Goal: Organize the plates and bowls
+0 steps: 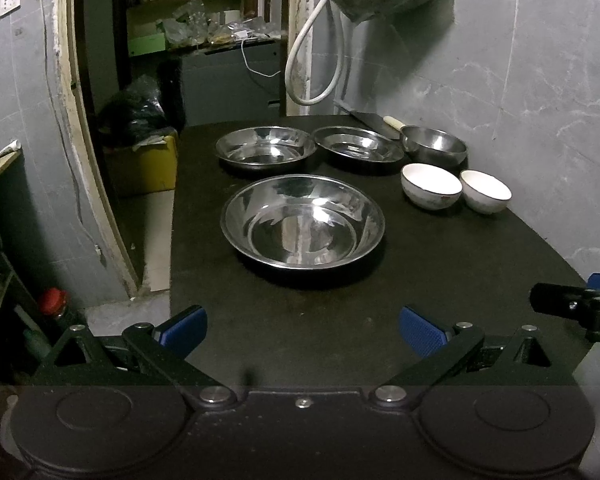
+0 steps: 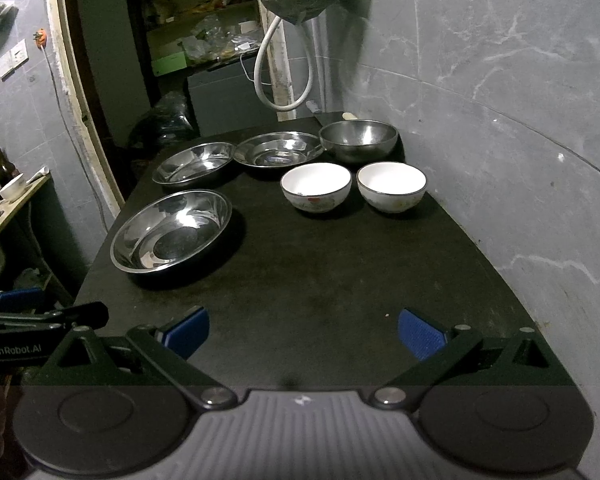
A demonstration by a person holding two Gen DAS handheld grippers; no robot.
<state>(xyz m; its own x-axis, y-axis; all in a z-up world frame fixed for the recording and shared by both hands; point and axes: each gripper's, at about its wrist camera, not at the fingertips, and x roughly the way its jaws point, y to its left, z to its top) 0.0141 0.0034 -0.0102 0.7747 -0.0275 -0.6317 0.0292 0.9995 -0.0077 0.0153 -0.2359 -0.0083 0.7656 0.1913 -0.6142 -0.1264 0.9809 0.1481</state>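
Both the left hand-held gripper [image 1: 302,330] and the right hand-held gripper [image 2: 303,332] are wide open and hold nothing. The near steel plate [image 1: 302,226] sits on the black table [image 1: 300,308]. It looks light, hard and slippery, so grab its thin rim. The white bowls [image 2: 315,186] could break.

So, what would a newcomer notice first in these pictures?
Probably the shiny steel plate nearest the camera on the black table, with two more steel plates behind it. To their right, two white bowls stand side by side before a steel bowl.
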